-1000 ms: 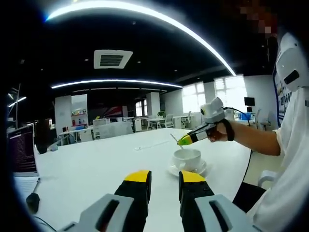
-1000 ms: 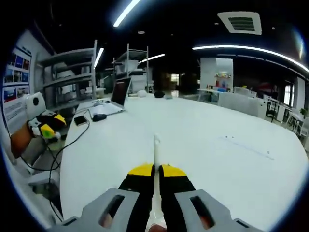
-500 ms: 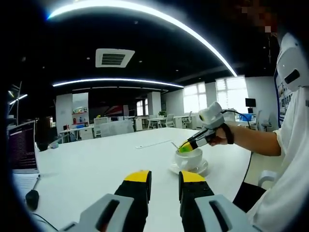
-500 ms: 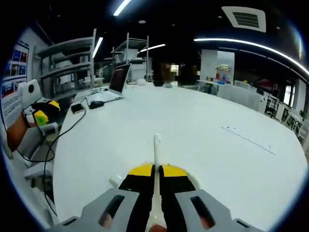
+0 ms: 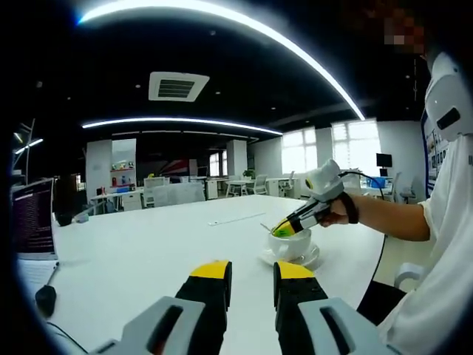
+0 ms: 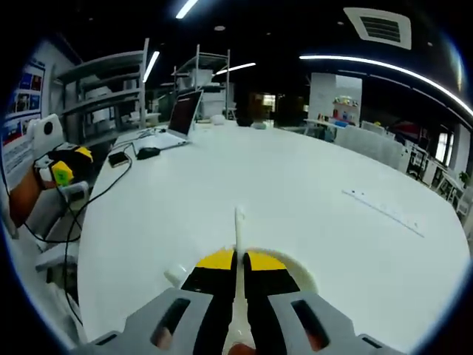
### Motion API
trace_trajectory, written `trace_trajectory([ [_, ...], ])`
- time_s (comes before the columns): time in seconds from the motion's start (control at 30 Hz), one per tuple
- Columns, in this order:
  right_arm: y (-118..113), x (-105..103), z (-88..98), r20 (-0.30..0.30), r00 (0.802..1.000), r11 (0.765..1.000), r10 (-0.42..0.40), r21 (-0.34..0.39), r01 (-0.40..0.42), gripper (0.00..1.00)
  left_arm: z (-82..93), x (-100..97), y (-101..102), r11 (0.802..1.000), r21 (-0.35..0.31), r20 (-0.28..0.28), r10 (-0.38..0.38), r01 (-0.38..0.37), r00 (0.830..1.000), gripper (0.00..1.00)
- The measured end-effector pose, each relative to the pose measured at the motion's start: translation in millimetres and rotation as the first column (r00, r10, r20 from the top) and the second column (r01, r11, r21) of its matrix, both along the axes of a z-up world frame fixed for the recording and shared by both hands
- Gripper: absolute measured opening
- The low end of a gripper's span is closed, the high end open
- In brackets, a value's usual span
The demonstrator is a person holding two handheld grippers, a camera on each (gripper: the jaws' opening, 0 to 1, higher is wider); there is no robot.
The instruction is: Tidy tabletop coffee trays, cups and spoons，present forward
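right claw (image 6: 237, 268) pinches slim white spoon (image 6: 238, 229), tip over white ceramic cup (image 5: 290, 242) on saucer, likely to rest it inside | left claw (image 5: 248, 277) narrow, empty, well back from cup | white table (image 5: 148, 251)

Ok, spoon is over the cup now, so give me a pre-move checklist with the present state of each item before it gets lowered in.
1. Right gripper shut on the spoon: ok, the handle sits clamped between the jaws.
2. Spoon lined up with the cup: ok, the left gripper view shows the right gripper's tips at the cup's rim.
3. Cup seated on its saucer: ok, upright and centred.
4. Spoon bowl already inside the cup: cannot tell, the gripper hides it.
5. Left gripper out of the way: ok, open, holding nothing, well short of the cup.
6. Table around the cup free: ok.
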State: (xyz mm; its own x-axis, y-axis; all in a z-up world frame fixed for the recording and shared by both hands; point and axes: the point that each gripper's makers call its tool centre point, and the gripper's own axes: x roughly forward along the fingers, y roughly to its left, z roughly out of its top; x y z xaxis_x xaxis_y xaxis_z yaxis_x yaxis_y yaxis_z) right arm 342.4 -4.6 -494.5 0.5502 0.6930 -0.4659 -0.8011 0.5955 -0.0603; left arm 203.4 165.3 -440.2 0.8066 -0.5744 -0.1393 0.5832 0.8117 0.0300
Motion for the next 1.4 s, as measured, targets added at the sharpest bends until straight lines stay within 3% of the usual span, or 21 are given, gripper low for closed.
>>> trace_trajectory([
  [0.37,-5,-2,13.7,0.048,0.999,1.0,0.011,0.003,-0.011,0.1,1.1,1.6,1,1.0,0.002,0.0,0.006,-0.006,1.0,0.25],
  [0.53,-20,0,39.2,0.106,0.994,0.999,-0.023,0.048,0.018,0.12,5.0,5.6,3,1.0,-0.008,0.009,0.022,-0.022,1.0,0.25],
  [0.93,-74,-2,82.3,0.199,0.973,0.989,-0.117,0.108,0.096,0.15,6.7,21.6,1,0.997,-0.015,0.039,0.075,-0.075,0.996,0.25],
  [1.17,-127,4,100.4,0.244,0.944,0.969,-0.222,0.162,0.186,0.16,15.8,30.1,5,0.989,-0.016,0.1,0.145,-0.144,0.984,0.25],
  [1.3,-152,1,104.6,0.246,0.93,0.953,-0.272,0.205,0.224,0.16,17.4,31.7,1,0.99,-0.023,0.106,0.144,-0.142,0.984,0.25],
  [1.4,-172,-2,106.8,0.263,0.914,0.945,-0.308,0.199,0.261,0.16,16.6,33.5,-1,0.988,-0.029,0.108,0.154,-0.152,0.982,0.25],
])
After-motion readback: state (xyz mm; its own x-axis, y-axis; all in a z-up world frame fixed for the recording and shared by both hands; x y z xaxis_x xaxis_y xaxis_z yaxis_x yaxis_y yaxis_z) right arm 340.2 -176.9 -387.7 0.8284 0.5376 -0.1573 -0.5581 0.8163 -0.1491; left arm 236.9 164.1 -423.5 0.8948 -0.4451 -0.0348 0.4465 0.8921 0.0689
